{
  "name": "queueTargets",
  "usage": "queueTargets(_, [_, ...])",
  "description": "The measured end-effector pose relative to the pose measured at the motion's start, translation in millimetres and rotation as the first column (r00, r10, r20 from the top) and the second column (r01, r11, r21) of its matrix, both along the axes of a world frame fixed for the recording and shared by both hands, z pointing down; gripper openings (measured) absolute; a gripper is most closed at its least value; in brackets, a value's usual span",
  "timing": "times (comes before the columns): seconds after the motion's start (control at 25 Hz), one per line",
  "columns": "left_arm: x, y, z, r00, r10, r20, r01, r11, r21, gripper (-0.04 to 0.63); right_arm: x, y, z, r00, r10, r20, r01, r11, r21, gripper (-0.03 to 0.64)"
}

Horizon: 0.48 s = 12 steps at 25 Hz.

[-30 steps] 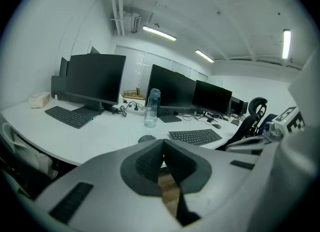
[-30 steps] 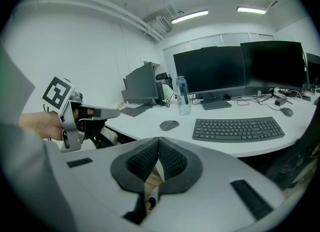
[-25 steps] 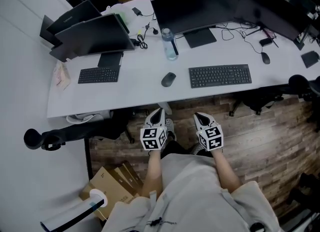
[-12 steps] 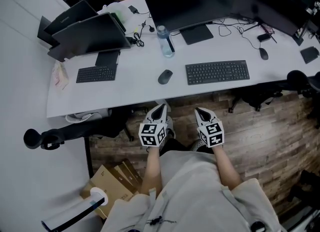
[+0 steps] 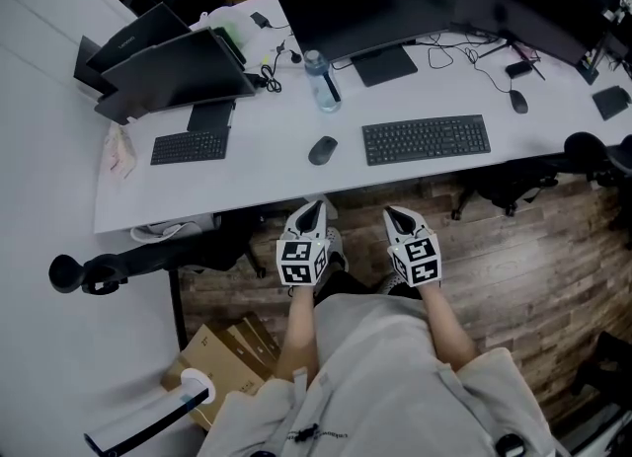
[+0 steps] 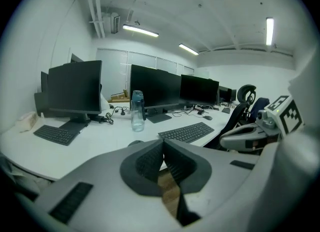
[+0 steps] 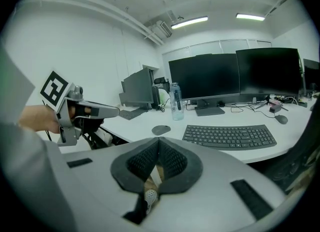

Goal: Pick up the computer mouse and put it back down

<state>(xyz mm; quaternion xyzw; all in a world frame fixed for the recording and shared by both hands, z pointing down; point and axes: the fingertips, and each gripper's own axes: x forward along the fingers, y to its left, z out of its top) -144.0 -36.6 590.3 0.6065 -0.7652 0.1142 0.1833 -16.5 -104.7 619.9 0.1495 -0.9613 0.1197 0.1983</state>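
Observation:
The dark grey computer mouse (image 5: 322, 150) lies on the white desk (image 5: 267, 174), left of the black keyboard (image 5: 426, 138). It also shows in the right gripper view as the mouse (image 7: 161, 130), and in the left gripper view only the top of the mouse (image 6: 134, 143) peeks over the jaws. My left gripper (image 5: 314, 210) and right gripper (image 5: 393, 213) hang side by side below the desk's near edge, over the wooden floor, well short of the mouse. Both are shut with nothing between the pads, as seen at the left gripper (image 6: 163, 143) and the right gripper (image 7: 159, 141).
On the desk stand a clear water bottle (image 5: 318, 81), large monitors (image 5: 370, 11), a small keyboard (image 5: 190, 146), a second mouse (image 5: 518, 101) and cables. Office chairs (image 5: 89, 272) sit under the desk edge at left and right. A cardboard box (image 5: 222, 366) lies on the floor.
Both grippers have edged slightly towards the desk and stayed shut. The mouse lies where it was.

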Motion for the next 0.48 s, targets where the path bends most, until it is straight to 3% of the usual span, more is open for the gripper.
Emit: queueTargets(0.48, [-2, 3, -1, 0.998, -0.029, 0.047, 0.030, 0.999, -0.020, 0.023, 4, -16, -8, 0.997, 0.062, 0.042, -0.063, 0.998, 0.010, 0.002])
